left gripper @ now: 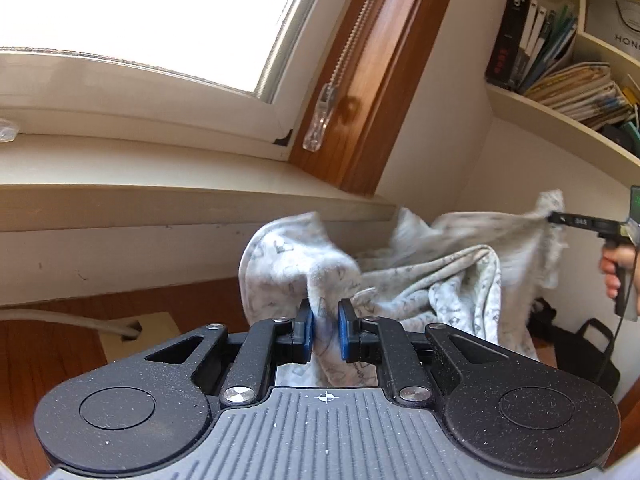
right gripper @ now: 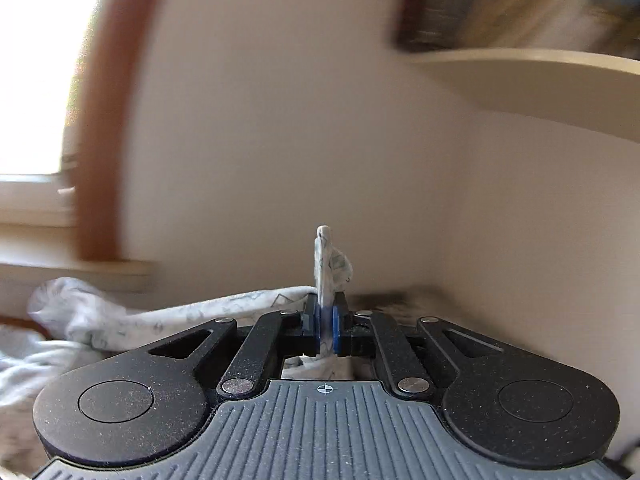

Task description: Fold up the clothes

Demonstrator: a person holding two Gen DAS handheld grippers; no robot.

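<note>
The patterned garment (left gripper: 400,280) is held off the floor below the window sill (left gripper: 160,196), slung between both tongs. The left tongs (left gripper: 325,334) are clenched on one bunched part, the right tongs (right gripper: 327,330) on an edge; its long axis runs sideways between them, slack.

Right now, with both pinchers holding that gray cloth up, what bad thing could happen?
The right gripper pinches only a thin edge of the garment, with a small tuft poking above its pads, so a tug might pull it free.

The left gripper clamps a thick bunch, so the fold may come out crooked.

The cloth hangs crumpled between them, so creases could get folded in unless it is spread out first.
</note>
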